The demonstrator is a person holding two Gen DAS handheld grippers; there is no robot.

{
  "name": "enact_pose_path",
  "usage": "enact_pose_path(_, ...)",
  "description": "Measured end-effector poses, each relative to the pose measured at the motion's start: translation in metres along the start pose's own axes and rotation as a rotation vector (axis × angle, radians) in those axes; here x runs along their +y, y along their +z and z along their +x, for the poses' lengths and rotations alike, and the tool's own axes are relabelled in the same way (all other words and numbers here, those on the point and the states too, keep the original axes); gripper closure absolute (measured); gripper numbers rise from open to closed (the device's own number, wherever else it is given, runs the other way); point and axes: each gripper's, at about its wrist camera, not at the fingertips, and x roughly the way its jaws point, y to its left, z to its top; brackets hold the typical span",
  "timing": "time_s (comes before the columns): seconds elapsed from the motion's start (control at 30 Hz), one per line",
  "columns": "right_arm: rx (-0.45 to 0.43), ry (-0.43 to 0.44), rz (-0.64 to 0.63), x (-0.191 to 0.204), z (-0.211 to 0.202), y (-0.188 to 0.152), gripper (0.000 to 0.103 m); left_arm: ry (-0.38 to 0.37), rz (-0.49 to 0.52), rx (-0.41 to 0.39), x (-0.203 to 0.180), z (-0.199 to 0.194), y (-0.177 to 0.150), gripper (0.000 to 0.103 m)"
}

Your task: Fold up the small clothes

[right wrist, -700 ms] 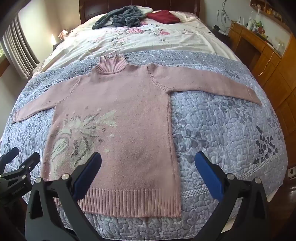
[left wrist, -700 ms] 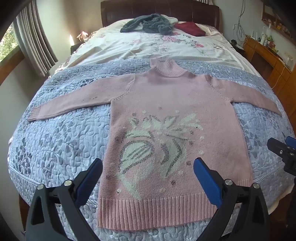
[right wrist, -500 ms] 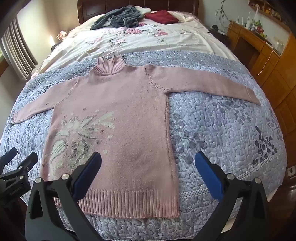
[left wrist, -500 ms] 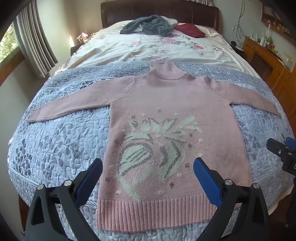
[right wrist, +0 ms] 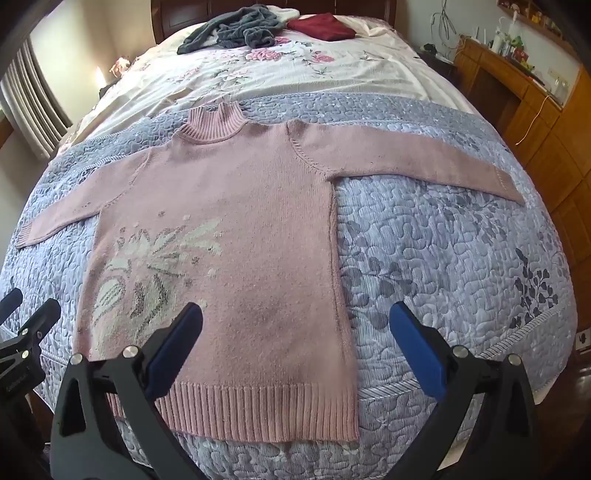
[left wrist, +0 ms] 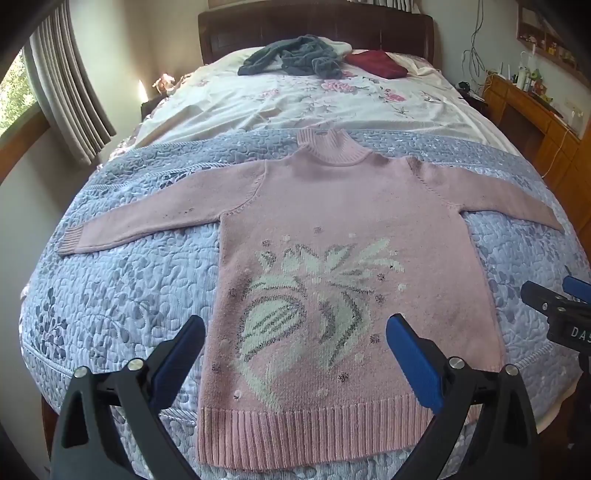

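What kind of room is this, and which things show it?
Most likely a home bedroom. A pink sweater lies spread flat on a bed with a quilted blue cover, a dark wooden headboard stands behind, and a curtained window is at the side.

Both wrist views look from the foot of the bed [left wrist: 122, 280] toward its headboard [right wrist: 166, 18], sharing the spread sweater [left wrist: 332, 258].

quilt [left wrist: 129, 295] | floral sheet [left wrist: 295, 103] | headboard [left wrist: 314, 29] | curtain [left wrist: 70, 92] | wooden dresser [right wrist: 535, 122]
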Motion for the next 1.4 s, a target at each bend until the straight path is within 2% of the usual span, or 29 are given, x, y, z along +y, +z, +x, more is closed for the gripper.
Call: enact_pose_path(1.4, -0.001, -0.007, -0.010, 0.0033, 0.0057, 0.0076, 0.003, 0.012, -0.008, 0.015, 0.0051, 0.0051, -0.0004, 0.004)
